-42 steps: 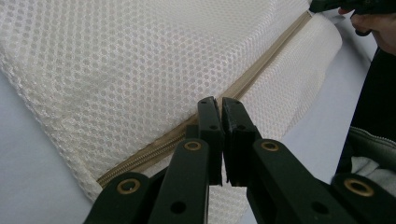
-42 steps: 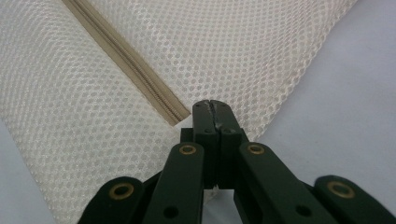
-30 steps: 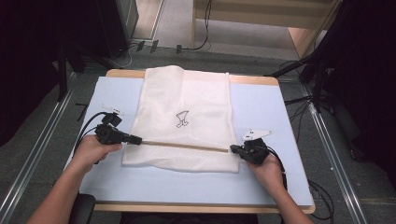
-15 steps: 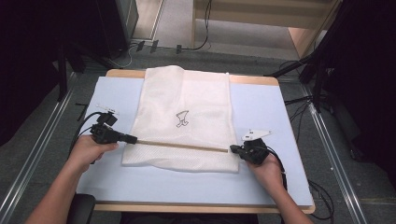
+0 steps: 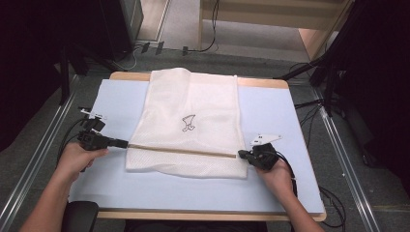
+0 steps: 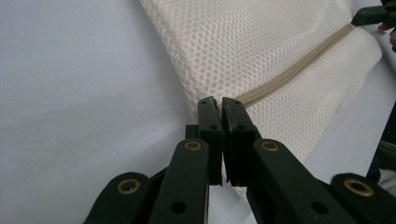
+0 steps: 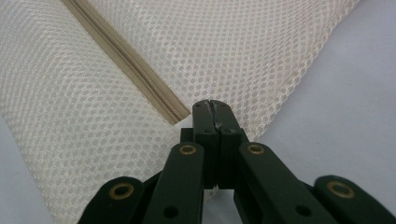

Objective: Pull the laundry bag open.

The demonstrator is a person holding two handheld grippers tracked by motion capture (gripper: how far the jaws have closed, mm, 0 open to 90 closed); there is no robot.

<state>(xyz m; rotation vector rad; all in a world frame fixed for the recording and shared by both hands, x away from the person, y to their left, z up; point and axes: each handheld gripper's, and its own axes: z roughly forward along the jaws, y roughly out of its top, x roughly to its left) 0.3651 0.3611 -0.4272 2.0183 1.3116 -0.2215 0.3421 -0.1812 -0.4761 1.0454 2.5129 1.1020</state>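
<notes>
A white mesh bag (image 5: pixel 193 106) lies flat on the table, with a tan zipper (image 5: pixel 183 151) running across it near its front edge. My left gripper (image 5: pixel 126 143) is shut at the zipper's left end, right at the bag's left edge. In the left gripper view, the zipper (image 6: pixel 289 74) runs in behind the closed tips of the left gripper (image 6: pixel 219 100). My right gripper (image 5: pixel 240 154) is shut on the bag's right edge. In the right gripper view, the zipper (image 7: pixel 126 60) ends just left of the right gripper (image 7: pixel 212 103), and mesh (image 7: pixel 233 46) lies beyond its tips.
The bag lies on a light blue mat (image 5: pixel 285 116) over a wooden table (image 5: pixel 193 215). A small black drawing (image 5: pixel 188 123) marks the bag's middle. Metal rails (image 5: pixel 338 145) flank the table, and cables trail on the floor at the back and right.
My left gripper has slid left along the zipper line to the bag's left edge. The right gripper has stayed where it was.
</notes>
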